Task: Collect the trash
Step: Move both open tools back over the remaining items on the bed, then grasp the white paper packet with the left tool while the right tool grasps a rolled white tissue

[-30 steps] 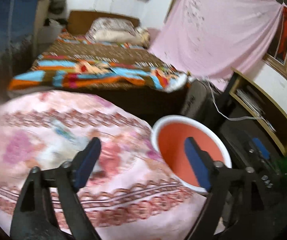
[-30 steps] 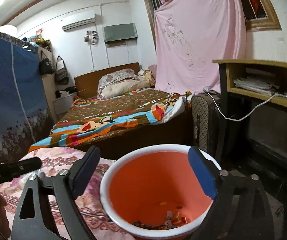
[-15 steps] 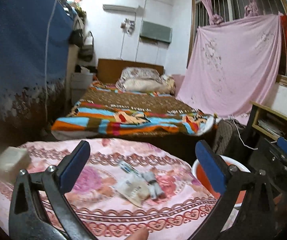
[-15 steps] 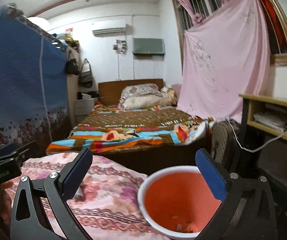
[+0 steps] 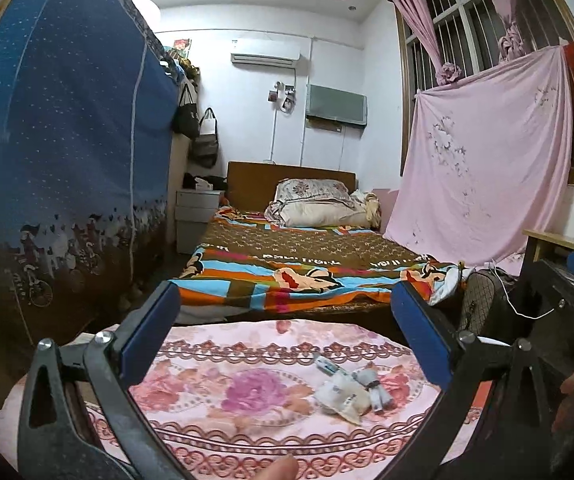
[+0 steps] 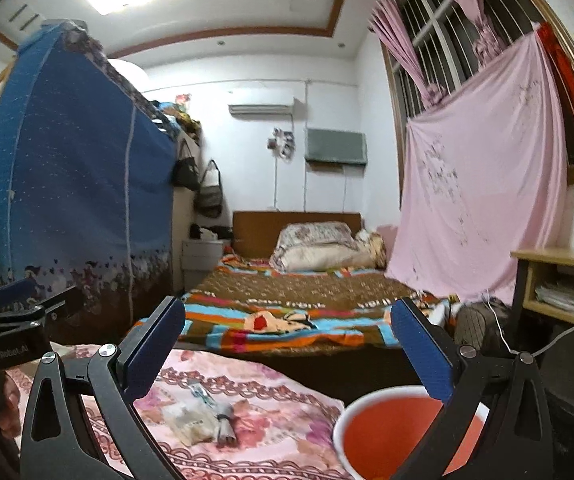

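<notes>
Above the round table's pink floral cloth [image 5: 215, 364], the left gripper [image 5: 283, 332] hangs with jaws wide and empty, and the right gripper [image 6: 287, 344] beside it is spread just as wide, holding nothing. Between and below their fingers lies the trash: a crumpled pale wrapper [image 5: 343, 396] touching a small grey roll [image 5: 375, 386]. Off the table's right edge stands the orange bin [image 6: 387, 428], white-rimmed, near the bed [image 6: 287, 300].

Home bedroom: made bed [image 5: 287, 264] with pillows [image 5: 315, 204], fabric wardrobe [image 5: 67, 160], wall air conditioner [image 5: 265, 57], curtained window [image 5: 467, 20]
</notes>
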`<state>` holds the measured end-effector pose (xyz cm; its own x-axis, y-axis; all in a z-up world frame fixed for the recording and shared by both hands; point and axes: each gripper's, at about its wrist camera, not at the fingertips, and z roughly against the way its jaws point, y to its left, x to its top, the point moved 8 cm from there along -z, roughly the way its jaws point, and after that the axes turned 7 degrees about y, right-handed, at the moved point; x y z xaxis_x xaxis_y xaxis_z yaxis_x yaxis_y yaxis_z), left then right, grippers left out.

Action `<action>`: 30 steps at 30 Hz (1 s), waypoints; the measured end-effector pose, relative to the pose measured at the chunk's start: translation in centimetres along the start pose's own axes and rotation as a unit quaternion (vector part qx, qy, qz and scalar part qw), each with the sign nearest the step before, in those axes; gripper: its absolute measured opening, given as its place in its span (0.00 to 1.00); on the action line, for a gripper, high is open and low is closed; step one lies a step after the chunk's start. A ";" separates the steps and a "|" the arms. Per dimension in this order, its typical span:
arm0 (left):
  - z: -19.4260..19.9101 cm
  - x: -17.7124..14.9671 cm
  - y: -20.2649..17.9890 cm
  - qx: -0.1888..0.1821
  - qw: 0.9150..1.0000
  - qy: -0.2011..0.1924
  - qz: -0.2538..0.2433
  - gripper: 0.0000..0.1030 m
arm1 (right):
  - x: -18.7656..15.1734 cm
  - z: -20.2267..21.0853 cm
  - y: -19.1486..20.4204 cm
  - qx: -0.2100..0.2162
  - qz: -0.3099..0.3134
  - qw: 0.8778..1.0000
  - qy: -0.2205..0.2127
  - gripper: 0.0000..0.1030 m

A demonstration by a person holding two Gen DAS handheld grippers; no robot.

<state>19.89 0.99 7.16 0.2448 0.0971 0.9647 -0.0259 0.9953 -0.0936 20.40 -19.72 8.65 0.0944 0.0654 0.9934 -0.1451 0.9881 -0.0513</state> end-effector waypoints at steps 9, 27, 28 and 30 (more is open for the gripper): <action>-0.9 -1.8 2.2 0.014 1.000 -0.003 -0.004 0.96 | -2.1 -2.0 2.2 0.016 0.042 0.999 -0.008 1.00; -9.3 -8.9 -1.4 -0.079 0.980 0.183 -0.023 0.94 | -10.4 -10.7 3.8 0.097 0.036 0.969 0.224 0.46; -9.8 -9.5 -1.7 -0.085 0.976 0.200 -0.021 0.90 | -10.8 -11.0 4.0 0.102 0.037 0.966 0.234 0.42; -10.6 -10.6 -2.5 -0.104 0.966 0.234 -0.018 0.80 | -11.7 -11.4 4.5 0.112 0.040 0.960 0.254 0.37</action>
<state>27.60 -2.50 -5.48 0.6552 0.0036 0.7554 0.1743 0.9723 -0.1558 29.92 -14.47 -4.33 0.5341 0.2551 0.8060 -0.3740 0.9263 -0.0453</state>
